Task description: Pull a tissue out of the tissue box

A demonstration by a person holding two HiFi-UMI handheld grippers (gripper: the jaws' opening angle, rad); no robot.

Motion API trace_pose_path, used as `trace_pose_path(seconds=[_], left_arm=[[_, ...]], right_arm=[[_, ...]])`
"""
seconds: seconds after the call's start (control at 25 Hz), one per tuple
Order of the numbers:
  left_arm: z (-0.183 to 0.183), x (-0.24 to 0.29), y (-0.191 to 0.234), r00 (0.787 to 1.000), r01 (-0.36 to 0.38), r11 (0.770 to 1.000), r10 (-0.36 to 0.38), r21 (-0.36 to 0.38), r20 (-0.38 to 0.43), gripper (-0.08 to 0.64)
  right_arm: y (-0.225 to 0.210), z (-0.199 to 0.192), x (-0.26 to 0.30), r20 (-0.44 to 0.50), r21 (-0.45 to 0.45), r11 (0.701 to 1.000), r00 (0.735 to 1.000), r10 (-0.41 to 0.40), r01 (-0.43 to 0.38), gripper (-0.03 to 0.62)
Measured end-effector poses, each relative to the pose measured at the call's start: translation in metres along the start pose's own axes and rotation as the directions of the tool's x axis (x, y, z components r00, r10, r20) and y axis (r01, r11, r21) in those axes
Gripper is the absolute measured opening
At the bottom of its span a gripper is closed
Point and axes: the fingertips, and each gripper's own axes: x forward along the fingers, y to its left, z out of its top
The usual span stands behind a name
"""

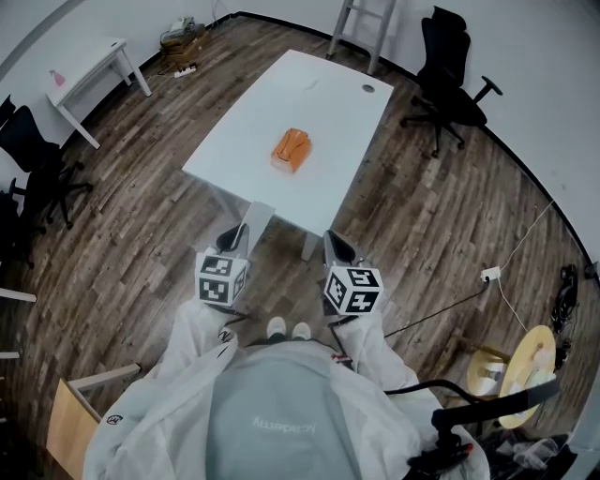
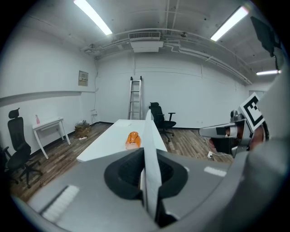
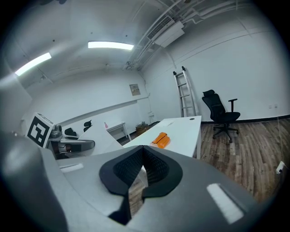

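An orange tissue box [image 1: 292,148] lies near the middle of the long white table [image 1: 328,89]; I cannot tell whether a tissue sticks out of it. Both grippers are held side by side in front of the person, short of the table's near end and well away from the box. My left gripper [image 1: 239,234] is shut with nothing in it; in its own view the jaws [image 2: 148,118] meet as one thin edge, and the box [image 2: 132,140] shows just left of them. My right gripper [image 1: 337,246] looks shut and empty too, its pads meeting at the tip [image 3: 142,147], with the box [image 3: 161,139] far ahead.
A black office chair [image 1: 450,70] and a ladder [image 1: 361,23] stand beyond the table's far end. A small white side table [image 1: 89,70] and more chairs [image 1: 37,164] are at the left. A cable and a socket [image 1: 489,274] lie on the wooden floor at the right, near a reel [image 1: 525,366].
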Motion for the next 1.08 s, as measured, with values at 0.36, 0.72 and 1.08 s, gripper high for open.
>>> trace_pose_path(seconds=[0.36,0.72,1.08], left_arm=[[0.007,0.0,-0.003,1.0,-0.012,1.0,0.012,0.008,0.008,0.0],[0.01,0.013,-0.014,1.0,0.01,1.0,-0.01,0.022,0.0,0.0],[0.014,0.025,-0.019,0.999,0.034,0.999,-0.034,0.035,-0.01,0.0]], right_arm=[[-0.003,0.004,-0.002,0.006,-0.007,1.0,1.0,0.017,-0.017,0.0],[-0.022,0.007,-0.008,0.01,0.0,1.0,1.0,-0.009,0.009,0.0],[-0.028,0.002,-0.001,-0.009,0.014,1.0,1.0,-0.009,0.009,0.0]])
